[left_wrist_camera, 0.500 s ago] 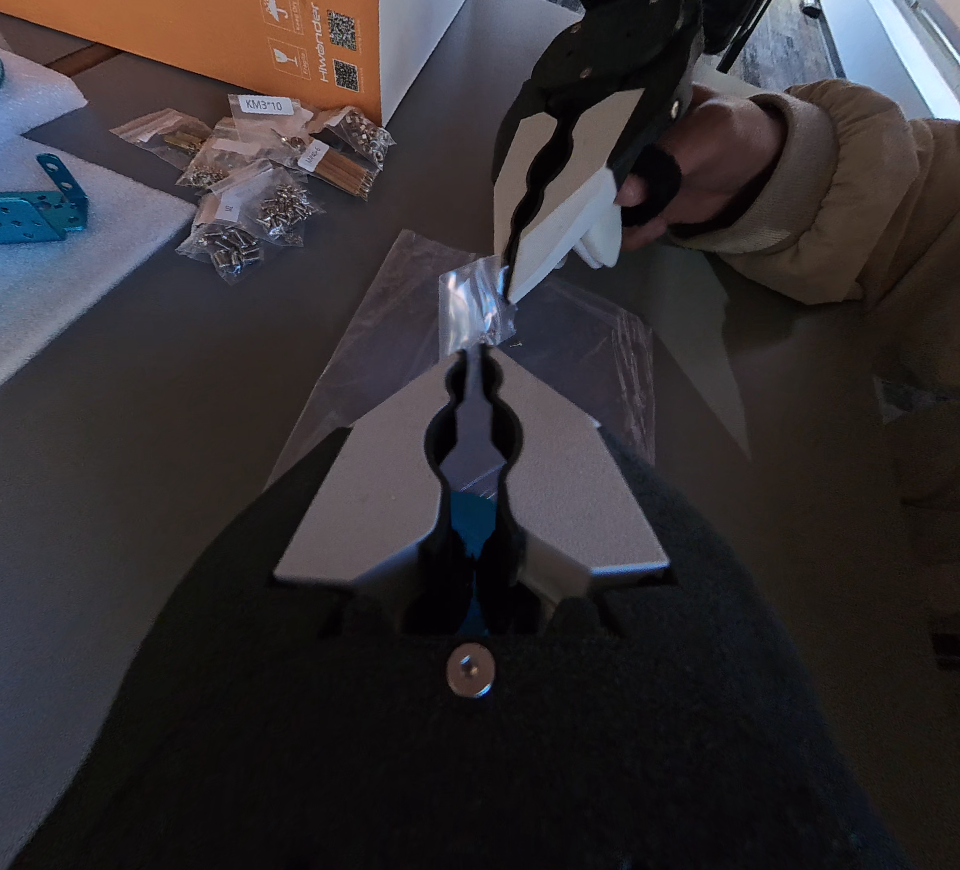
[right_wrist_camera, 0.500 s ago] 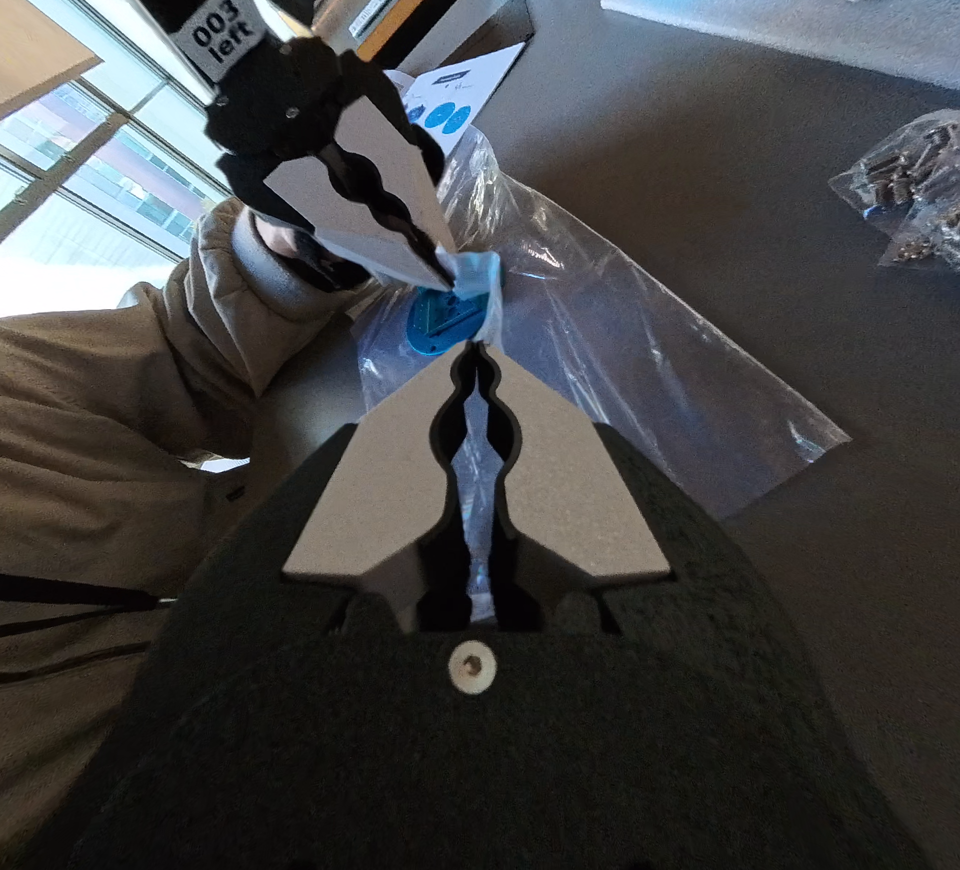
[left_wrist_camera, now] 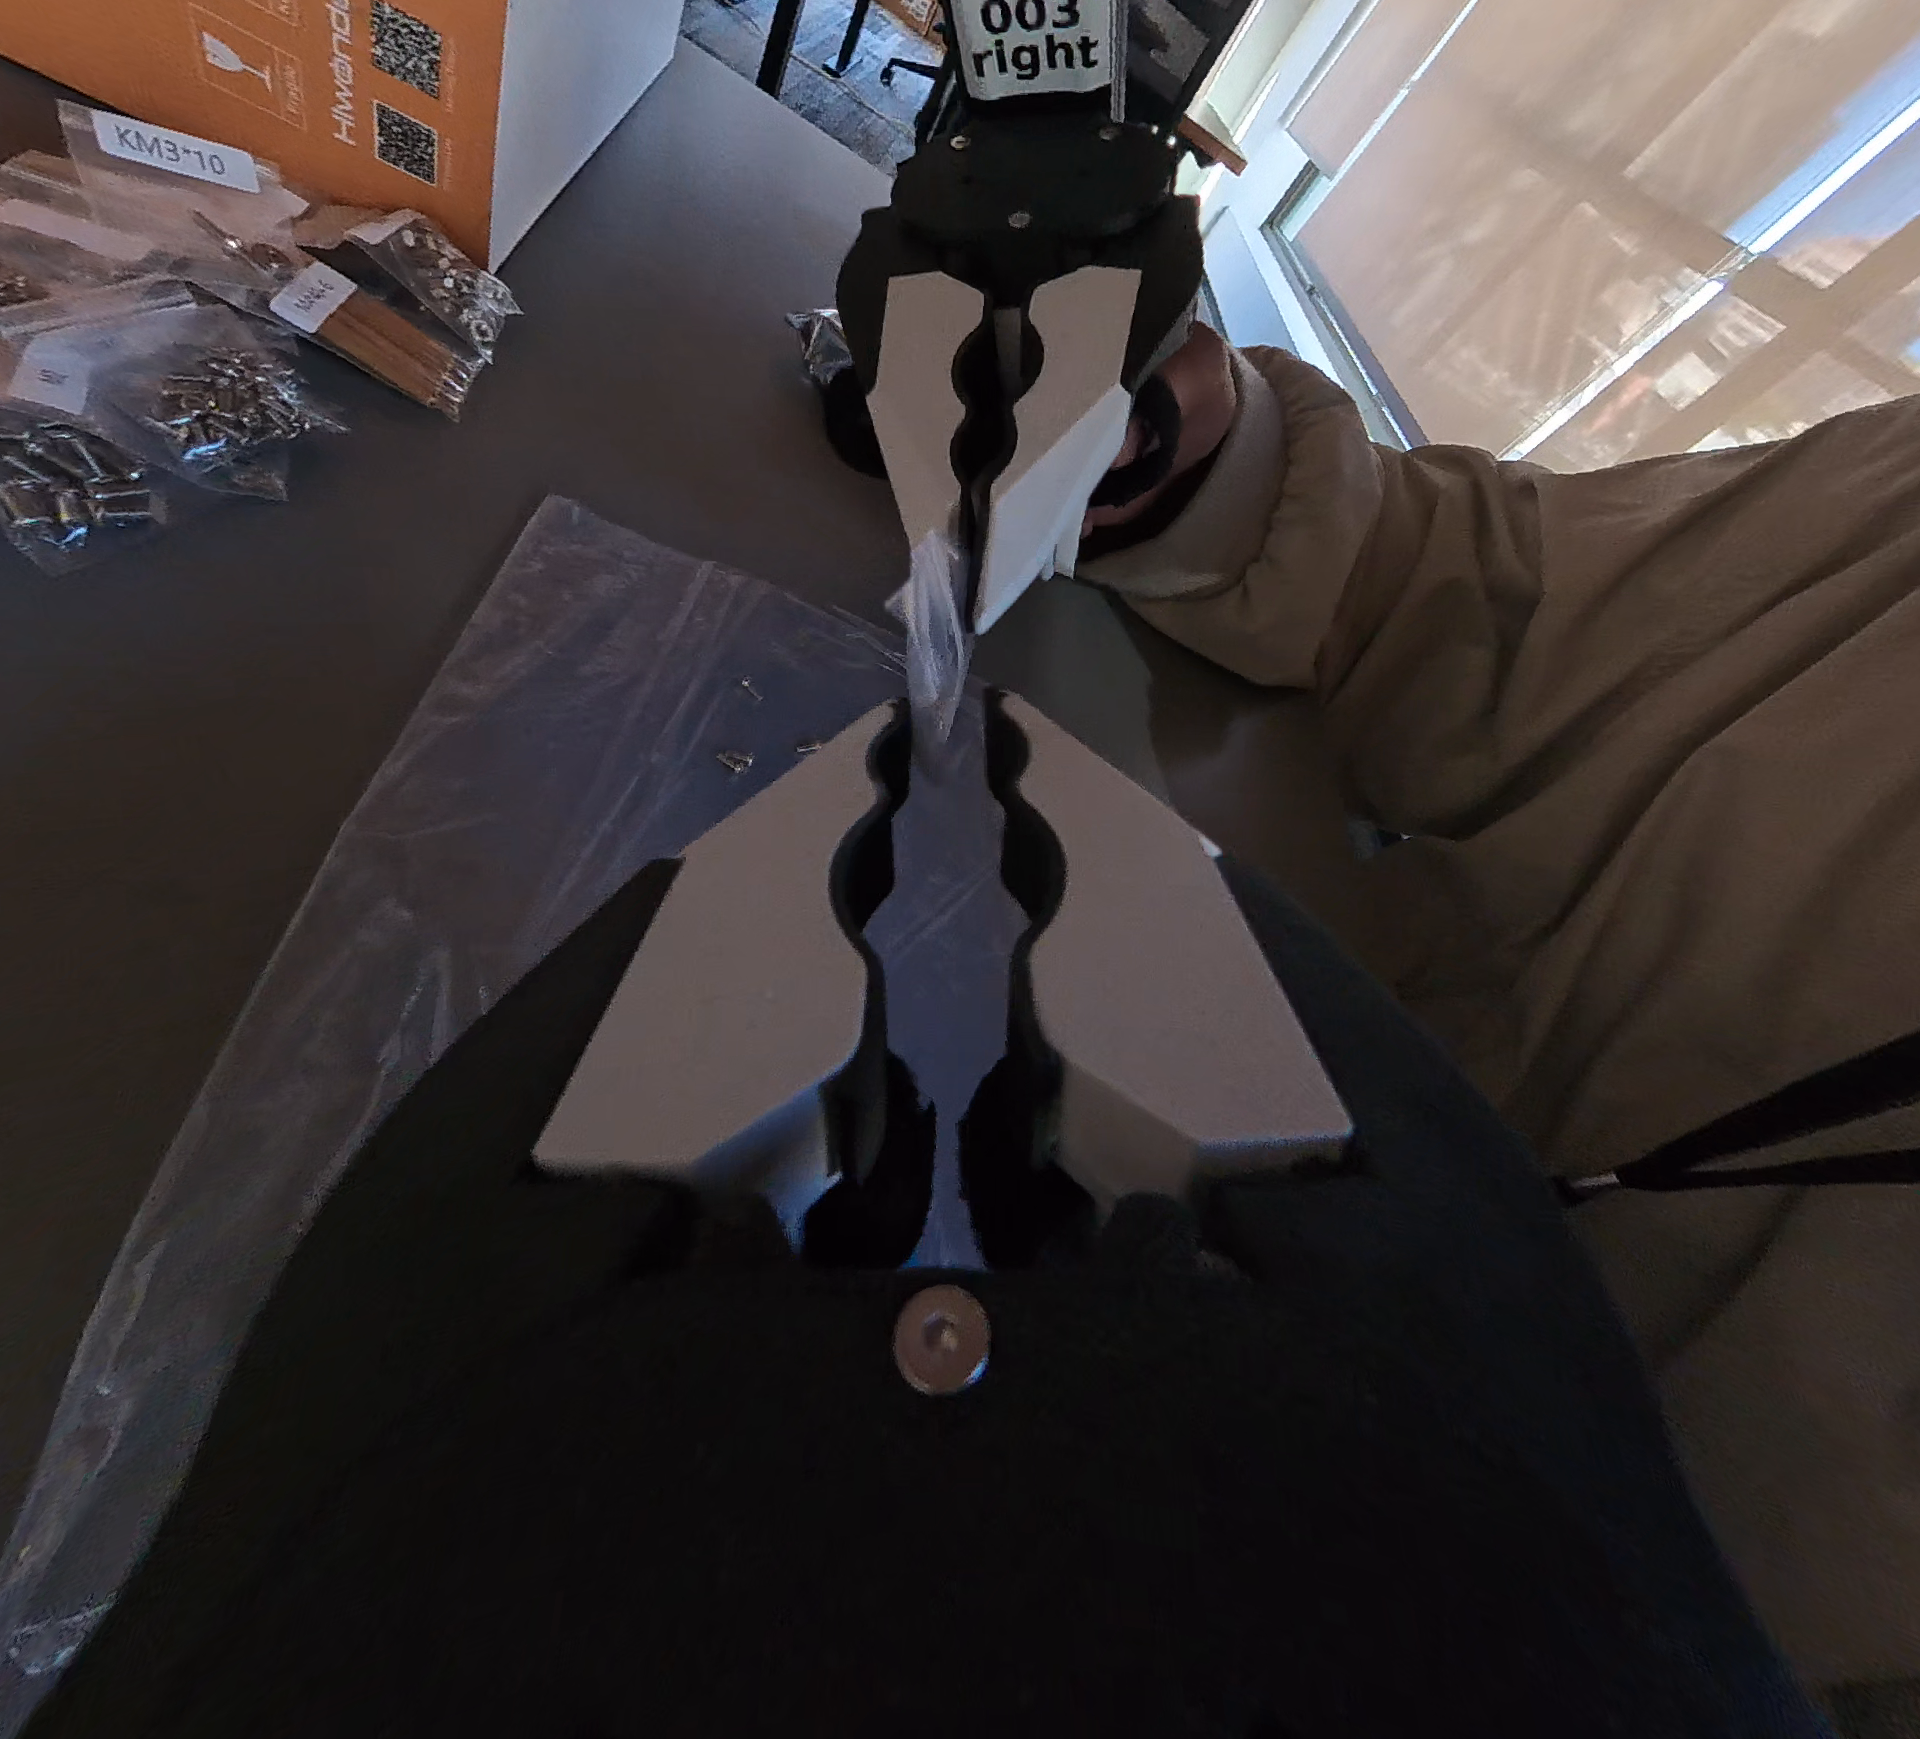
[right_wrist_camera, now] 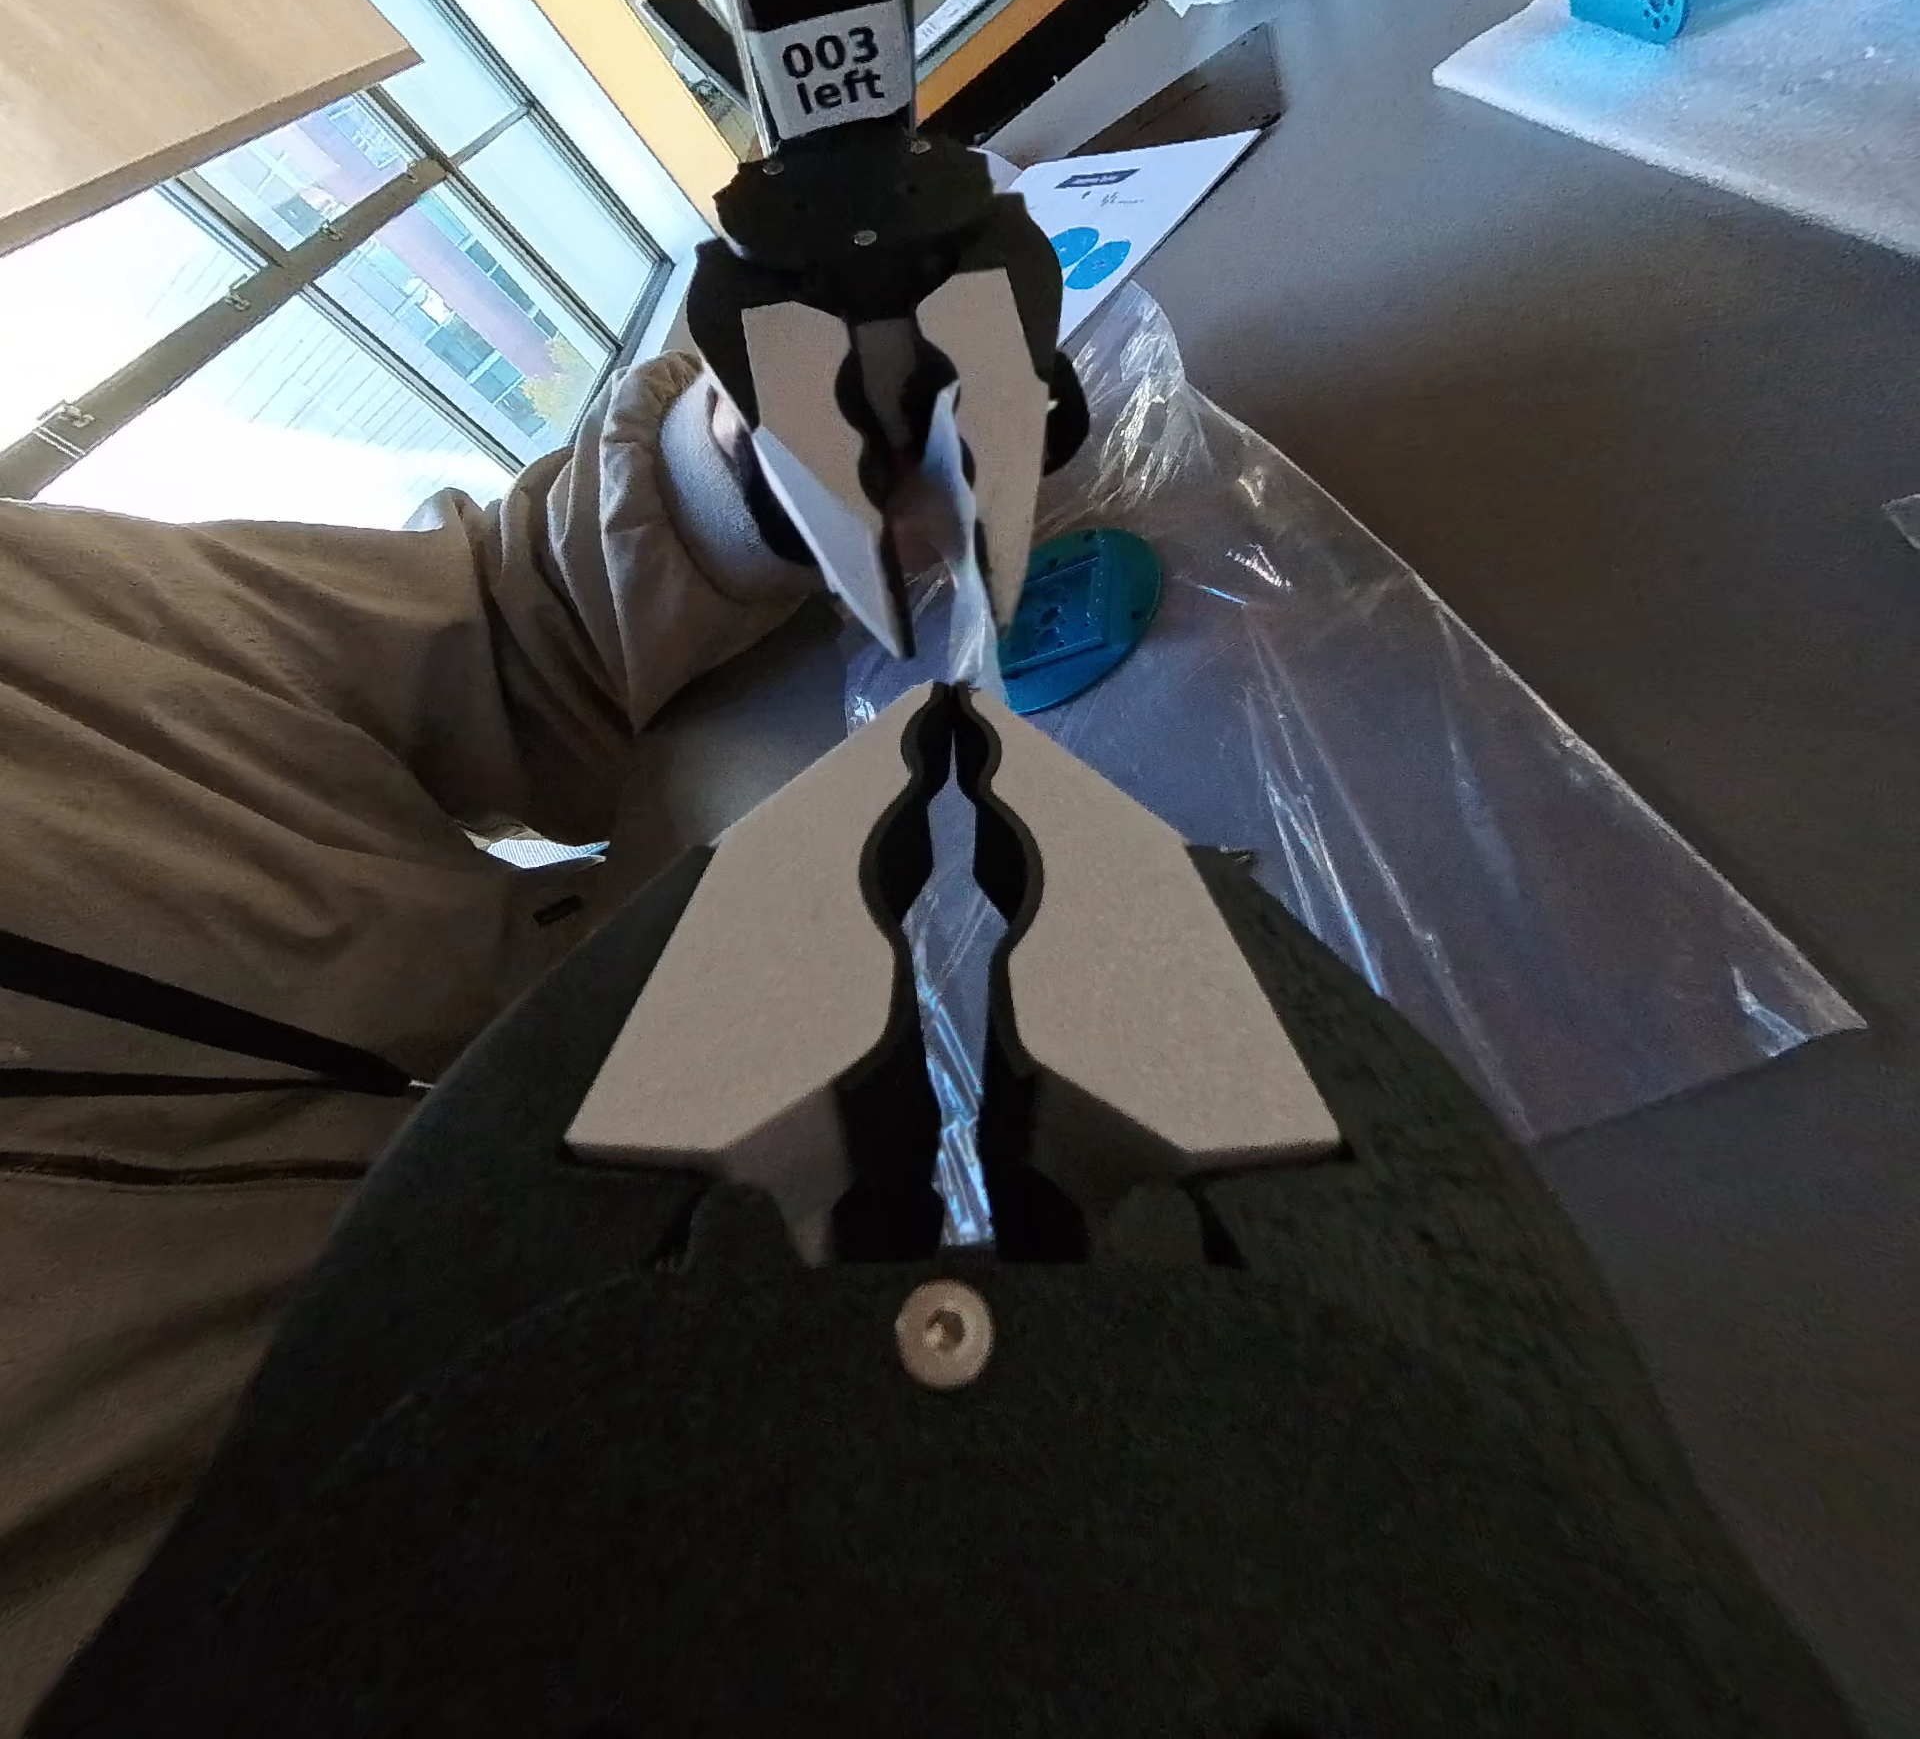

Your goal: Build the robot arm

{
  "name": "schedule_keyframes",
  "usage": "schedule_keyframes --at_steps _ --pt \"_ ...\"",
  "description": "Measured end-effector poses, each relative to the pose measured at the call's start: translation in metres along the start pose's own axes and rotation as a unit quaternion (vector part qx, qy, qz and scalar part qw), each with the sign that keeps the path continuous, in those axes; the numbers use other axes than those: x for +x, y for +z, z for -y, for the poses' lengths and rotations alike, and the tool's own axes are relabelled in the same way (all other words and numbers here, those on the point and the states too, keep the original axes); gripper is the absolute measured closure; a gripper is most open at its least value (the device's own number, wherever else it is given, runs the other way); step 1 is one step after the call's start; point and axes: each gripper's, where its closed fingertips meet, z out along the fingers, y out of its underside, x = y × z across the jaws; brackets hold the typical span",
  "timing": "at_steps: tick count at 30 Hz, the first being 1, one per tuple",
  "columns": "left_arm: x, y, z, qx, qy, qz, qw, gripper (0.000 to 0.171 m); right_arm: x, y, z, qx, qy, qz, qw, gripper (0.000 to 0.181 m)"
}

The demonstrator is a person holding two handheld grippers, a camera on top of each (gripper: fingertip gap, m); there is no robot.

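We find writing on a white sticker (left_wrist_camera: 1029,42) on the black right tongs (left_wrist_camera: 961,593), a like white tag (right_wrist_camera: 831,74) on the left tongs (right_wrist_camera: 951,645), an orange cardboard box (left_wrist_camera: 260,27) with square codes, small white bag labels (left_wrist_camera: 171,151) and a white printed sheet (right_wrist_camera: 1132,209).

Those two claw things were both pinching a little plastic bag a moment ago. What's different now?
The left gripper has opened, letting go of the small clear bag; tiny screws now lie on the big plastic sheet. The right gripper stays shut on the bag and has swung round to face the left one head-on. The blue round plate, screw packets and orange box have not moved.
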Motion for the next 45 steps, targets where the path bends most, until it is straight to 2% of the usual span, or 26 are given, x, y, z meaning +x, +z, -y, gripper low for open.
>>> schedule_keyframes --at_steps 1,2,8,11,20,24,26,30,34,37,42,45 --pt "0.001 0.001 0.0 0.0 0.001 -0.002 1.0 0.169 0.0 0.001 -0.001 -0.003 -0.001 0.0 1.0 0.181" --pt "0.002 0.001 -0.001 -0.004 0.005 -0.006 1.0 0.169 0.0 0.002 -0.002 -0.004 -0.001 0.0 1.0 0.181" --pt "0.002 0.008 -0.008 -0.022 0.014 0.003 1.0 0.163 -0.002 0.004 -0.002 -0.004 0.002 0.002 1.0 0.181" --pt "0.003 0.011 -0.013 -0.031 0.017 0.0 0.999 0.169 -0.002 0.003 -0.002 -0.005 -0.001 -0.002 1.0 0.181" --pt "0.003 0.01 -0.01 -0.022 0.014 -0.004 1.0 0.17 0.0 0.002 -0.002 -0.003 -0.002 -0.009 1.0 0.181" --pt "0.009 0.007 -0.005 -0.007 0.018 -0.02 1.0 0.17 -0.01 0.002 0.004 0.018 -0.076 -0.007 0.997 0.181" --pt "0.012 0.004 0.001 0.01 0.011 -0.033 0.999 0.17 -0.017 0.001 0.009 0.036 -0.133 -0.011 0.99 0.172" --pt "0.019 -0.001 0.006 0.028 -0.008 -0.063 0.998 0.17 -0.027 0.007 0.01 0.051 -0.257 -0.041 0.964 0.161" --pt "0.022 -0.001 0.006 0.03 -0.014 -0.073 0.997 0.17 -0.027 0.011 0.009 0.053 -0.33 -0.08 0.939 0.16" --pt "0.022 0.0 0.006 0.031 -0.018 -0.076 0.996 0.17 -0.027 0.012 0.007 0.056 -0.344 -0.086 0.933 0.164" --pt "0.02 0.001 0.005 0.029 -0.017 -0.071 0.997 0.17 -0.027 0.012 0.005 0.049 -0.307 -0.065 0.948 0.165" --pt "0.02 0.001 0.005 0.028 -0.016 -0.068 0.997 0.17 -0.025 0.01 0.003 0.041 -0.31 -0.067 0.948 0.166"
